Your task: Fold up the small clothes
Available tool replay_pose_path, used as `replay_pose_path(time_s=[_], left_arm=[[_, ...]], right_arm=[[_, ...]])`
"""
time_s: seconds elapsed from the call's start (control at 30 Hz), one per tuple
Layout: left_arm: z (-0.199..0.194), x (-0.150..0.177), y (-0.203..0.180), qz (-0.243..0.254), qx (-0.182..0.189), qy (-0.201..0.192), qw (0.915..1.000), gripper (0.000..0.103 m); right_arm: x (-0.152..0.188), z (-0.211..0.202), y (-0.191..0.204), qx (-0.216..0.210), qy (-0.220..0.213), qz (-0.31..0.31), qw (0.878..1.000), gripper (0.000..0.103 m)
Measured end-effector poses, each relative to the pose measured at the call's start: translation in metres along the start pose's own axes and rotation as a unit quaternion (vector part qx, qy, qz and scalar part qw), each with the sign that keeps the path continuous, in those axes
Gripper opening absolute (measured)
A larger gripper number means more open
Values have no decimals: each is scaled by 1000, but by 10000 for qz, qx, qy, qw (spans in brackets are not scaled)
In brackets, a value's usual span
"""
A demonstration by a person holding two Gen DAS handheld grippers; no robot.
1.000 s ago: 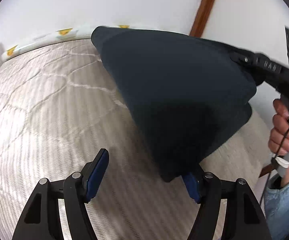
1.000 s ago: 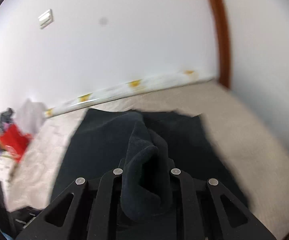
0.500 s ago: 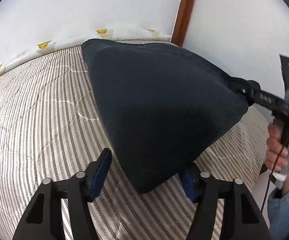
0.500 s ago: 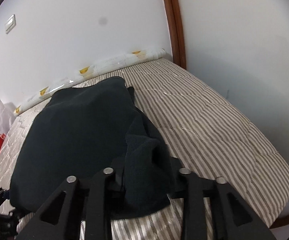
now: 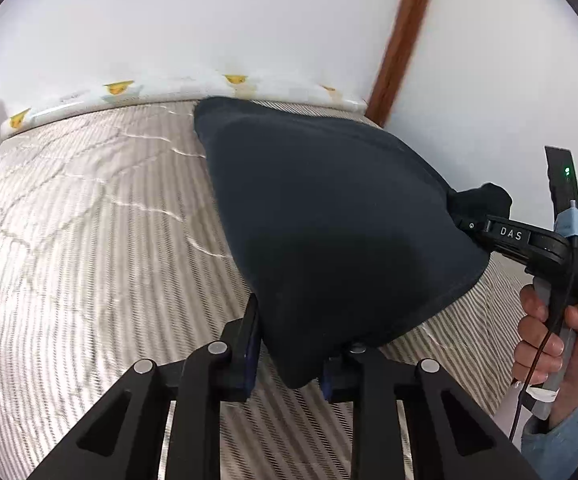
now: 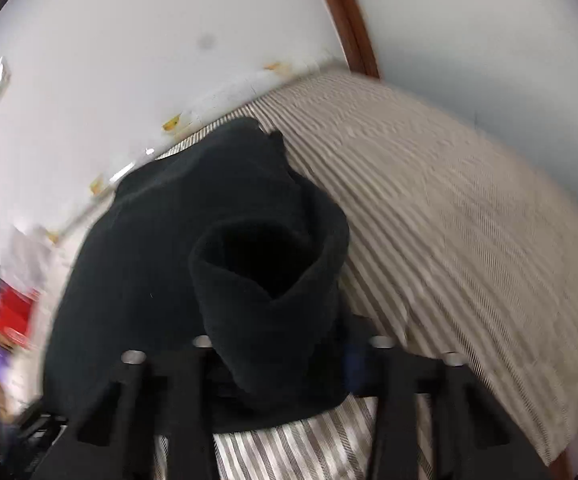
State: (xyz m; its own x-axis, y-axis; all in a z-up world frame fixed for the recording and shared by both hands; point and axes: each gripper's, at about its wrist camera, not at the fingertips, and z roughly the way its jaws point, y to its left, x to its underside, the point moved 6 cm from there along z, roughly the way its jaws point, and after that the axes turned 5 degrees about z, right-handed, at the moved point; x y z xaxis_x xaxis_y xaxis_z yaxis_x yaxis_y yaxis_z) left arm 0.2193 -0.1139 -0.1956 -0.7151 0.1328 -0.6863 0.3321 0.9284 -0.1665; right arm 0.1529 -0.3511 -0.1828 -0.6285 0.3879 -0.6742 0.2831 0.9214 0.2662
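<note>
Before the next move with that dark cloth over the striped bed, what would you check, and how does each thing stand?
1. Left tool has a corner of the dark garment between its closing jaws: ok.
2. Right tool has a bunch of the cloth between its closing jaws: ok.
3. Cloth spread flat between both tools: not ok, it bunches into a roll at the right tool.
4. Striped mattress beneath bare for laying down: ok.
5. Garment's far edge on the mattress: cannot tell.
</note>
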Motion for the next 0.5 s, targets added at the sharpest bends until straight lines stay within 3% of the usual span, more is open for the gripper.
replay_pose_path(time_s=[0.13, 0.27, 0.4, 0.5], left_arm=[[-9, -6, 37, -413, 28, -44, 9991, 21], [-20, -8, 80, -600, -219, -119, 9979, 20], [-33, -4, 127, -914, -461, -132, 9947, 20], [-35, 5, 148, -1123, -425, -52, 9928, 20]], right_arm=[[-6, 5, 30, -308, 98, -41, 9995, 19], [-2, 14, 76, -674, 183, -201, 9974, 19], [12, 25, 124, -934, 286, -558, 9937, 19], [25, 29, 154, -990, 301, -929, 9903, 19]])
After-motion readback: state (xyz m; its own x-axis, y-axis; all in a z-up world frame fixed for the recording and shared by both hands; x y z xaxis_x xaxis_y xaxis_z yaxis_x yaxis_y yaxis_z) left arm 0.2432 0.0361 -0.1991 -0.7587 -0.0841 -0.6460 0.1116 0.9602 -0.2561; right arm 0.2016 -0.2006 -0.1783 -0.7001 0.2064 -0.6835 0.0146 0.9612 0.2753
